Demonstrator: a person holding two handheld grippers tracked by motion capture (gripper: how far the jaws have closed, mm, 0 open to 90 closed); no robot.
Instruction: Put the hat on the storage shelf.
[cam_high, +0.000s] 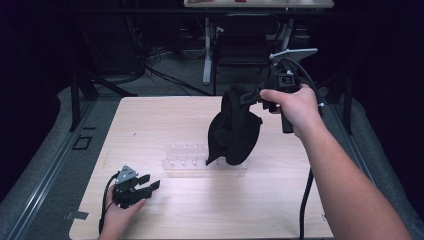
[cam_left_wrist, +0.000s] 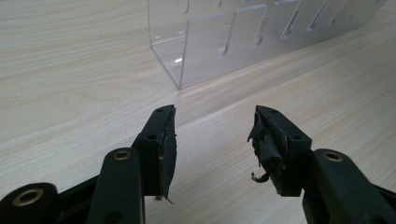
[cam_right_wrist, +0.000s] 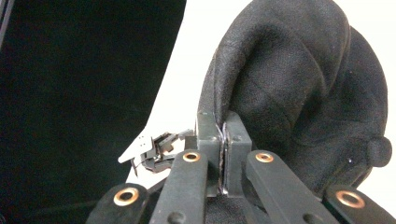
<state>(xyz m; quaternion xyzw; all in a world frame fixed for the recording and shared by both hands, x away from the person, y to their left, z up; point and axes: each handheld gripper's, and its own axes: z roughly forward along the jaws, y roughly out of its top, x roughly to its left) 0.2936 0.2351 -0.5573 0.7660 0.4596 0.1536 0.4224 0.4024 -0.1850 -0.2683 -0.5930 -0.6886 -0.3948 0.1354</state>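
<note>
A black fabric cap (cam_high: 234, 131) is held above the clear acrylic slotted rack (cam_high: 186, 163), its edge clamped between the closed jaws of the right gripper (cam_high: 248, 96). Near the rack's left end, on the light wooden table (cam_high: 165, 120), the left gripper (cam_high: 148, 181) is rested with jaws apart, nothing between them.

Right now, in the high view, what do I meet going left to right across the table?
Left gripper, open and resting on the table → clear acrylic rack → black cap, hanging above the table → right gripper, shut on the black cap.
</note>
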